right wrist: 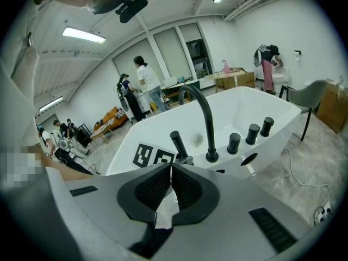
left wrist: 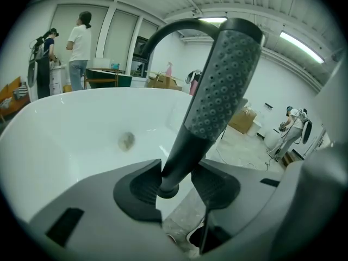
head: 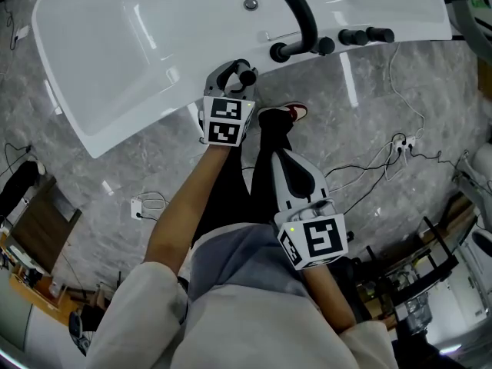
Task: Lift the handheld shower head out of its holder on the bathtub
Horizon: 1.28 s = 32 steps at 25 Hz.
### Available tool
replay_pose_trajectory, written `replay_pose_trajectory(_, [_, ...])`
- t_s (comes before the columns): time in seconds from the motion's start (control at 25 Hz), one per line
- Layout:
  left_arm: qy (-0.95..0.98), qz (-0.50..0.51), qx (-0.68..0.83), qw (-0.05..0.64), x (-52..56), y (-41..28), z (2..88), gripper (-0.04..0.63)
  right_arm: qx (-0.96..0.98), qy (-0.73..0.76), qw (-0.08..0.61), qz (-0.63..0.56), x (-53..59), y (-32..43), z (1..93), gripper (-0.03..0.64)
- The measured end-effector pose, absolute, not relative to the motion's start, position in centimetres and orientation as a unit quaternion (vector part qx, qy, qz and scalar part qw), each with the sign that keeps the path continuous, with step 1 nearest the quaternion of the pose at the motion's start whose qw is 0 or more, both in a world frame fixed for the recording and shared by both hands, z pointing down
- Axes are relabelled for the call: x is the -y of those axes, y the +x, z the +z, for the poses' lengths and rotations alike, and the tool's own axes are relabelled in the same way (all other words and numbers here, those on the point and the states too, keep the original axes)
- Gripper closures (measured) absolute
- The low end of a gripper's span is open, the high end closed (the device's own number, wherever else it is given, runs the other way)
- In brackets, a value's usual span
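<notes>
The left gripper [left wrist: 177, 173] has its jaws spread wide, one on either side of the dark handle of the shower head [left wrist: 217, 86], with no firm squeeze showing. The handle stands tilted in its holder [left wrist: 168, 191] on the rim of the white bathtub [left wrist: 70, 135], its dotted spray face above the jaws. Past it on the same rim rises the curved black tap [right wrist: 202, 113], then a row of three black knobs [right wrist: 253, 134]. The right gripper [right wrist: 170, 167] is empty, its pads together, held back above the grey floor [head: 369, 114], well apart from the tub.
</notes>
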<state>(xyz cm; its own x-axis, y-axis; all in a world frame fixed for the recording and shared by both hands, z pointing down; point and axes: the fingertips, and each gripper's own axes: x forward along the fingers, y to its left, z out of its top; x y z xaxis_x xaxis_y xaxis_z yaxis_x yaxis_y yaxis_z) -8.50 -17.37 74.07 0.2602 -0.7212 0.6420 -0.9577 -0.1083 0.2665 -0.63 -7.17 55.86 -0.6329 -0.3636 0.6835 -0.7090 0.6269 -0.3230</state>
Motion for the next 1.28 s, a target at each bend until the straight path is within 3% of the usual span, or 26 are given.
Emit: replay_pose_trajectory(1.28, [0.713,0.21,0.586,0.322,15.6,-9.4,70.4,0.456,0.856,0.341,0.278,0.269,8.8,0.0,53.3,0.597])
